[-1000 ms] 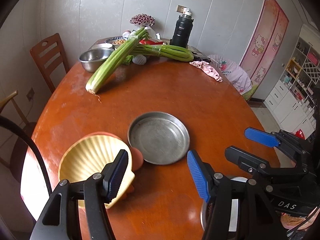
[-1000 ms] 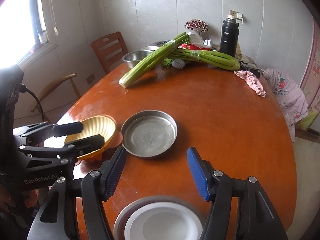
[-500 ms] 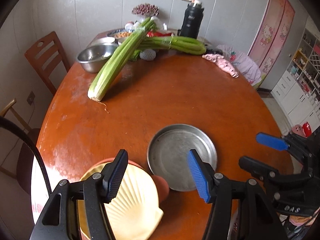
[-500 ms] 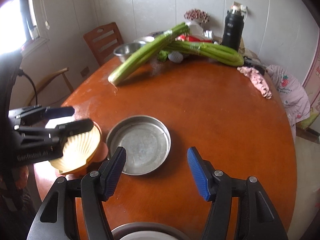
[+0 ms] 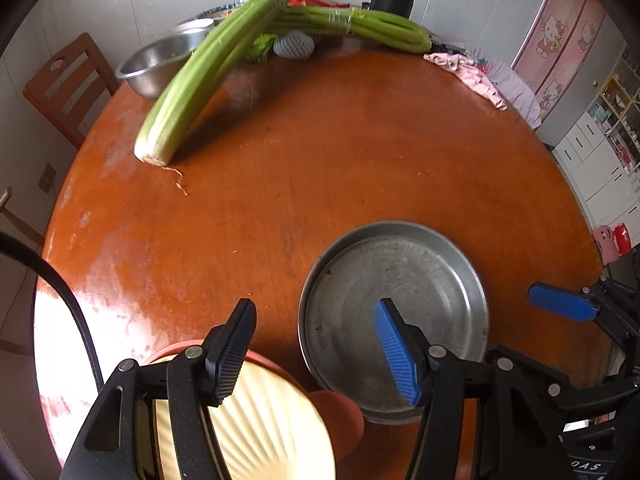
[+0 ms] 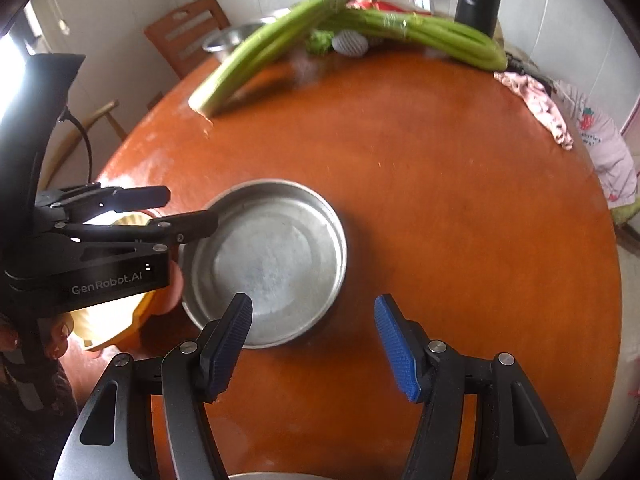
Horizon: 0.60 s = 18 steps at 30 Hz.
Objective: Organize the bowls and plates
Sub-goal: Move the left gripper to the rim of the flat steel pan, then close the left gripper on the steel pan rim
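Both grippers, left [image 5: 316, 350] and right [image 6: 312, 350], sit lower and nearer the table [image 5: 320, 152] than before, jaws apart, empty. One steel pan [image 5: 394, 312] mid-table; one yellow shell-shaped bowl [image 5: 264, 424] touching its left; two celery bunches [image 5: 200, 76] behind.

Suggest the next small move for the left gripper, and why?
Probably lower the left gripper onto the near rim of the yellow shell-shaped bowl. Its jaws stand open and empty above the bowl, which sits beside the metal plate, likely its stacking spot.
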Each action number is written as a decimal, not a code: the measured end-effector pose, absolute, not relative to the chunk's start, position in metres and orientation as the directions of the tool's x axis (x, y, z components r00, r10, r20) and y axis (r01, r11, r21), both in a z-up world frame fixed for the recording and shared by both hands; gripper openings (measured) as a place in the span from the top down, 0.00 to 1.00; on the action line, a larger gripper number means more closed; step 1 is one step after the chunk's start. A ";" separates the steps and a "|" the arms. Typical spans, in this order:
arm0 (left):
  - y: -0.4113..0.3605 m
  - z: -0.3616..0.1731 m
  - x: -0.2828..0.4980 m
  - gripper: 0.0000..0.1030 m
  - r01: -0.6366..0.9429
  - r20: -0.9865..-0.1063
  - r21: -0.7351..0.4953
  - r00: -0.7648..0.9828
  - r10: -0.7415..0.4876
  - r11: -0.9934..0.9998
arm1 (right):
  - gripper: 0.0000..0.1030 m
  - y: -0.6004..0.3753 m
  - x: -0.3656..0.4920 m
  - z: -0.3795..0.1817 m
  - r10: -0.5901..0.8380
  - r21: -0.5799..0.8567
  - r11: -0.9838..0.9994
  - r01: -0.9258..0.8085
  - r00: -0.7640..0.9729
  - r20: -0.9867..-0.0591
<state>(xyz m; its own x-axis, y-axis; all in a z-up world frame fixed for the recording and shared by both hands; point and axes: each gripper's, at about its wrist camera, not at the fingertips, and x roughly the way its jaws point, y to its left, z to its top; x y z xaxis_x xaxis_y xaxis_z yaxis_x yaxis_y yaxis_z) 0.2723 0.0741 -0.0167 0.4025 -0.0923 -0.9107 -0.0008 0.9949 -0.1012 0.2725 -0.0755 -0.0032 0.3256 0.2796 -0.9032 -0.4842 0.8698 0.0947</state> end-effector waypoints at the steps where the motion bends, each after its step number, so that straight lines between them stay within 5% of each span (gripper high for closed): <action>1: 0.074 -0.020 0.274 0.40 -0.004 -0.914 -0.106 0.395 -0.096 0.994 | 0.36 -0.075 0.275 -0.008 0.273 0.097 0.871 -0.481 0.312 -0.910; 11: 0.077 -0.037 0.281 0.40 -0.002 -0.923 -0.143 0.361 -0.133 0.990 | 0.37 -0.068 0.288 -0.039 0.218 0.087 0.888 -0.451 0.247 -0.944; 18: 0.068 -0.038 0.281 0.45 0.040 -0.915 -0.213 0.342 -0.213 0.976 | 0.49 -0.059 0.287 -0.046 0.243 0.122 0.875 -0.468 0.209 -0.947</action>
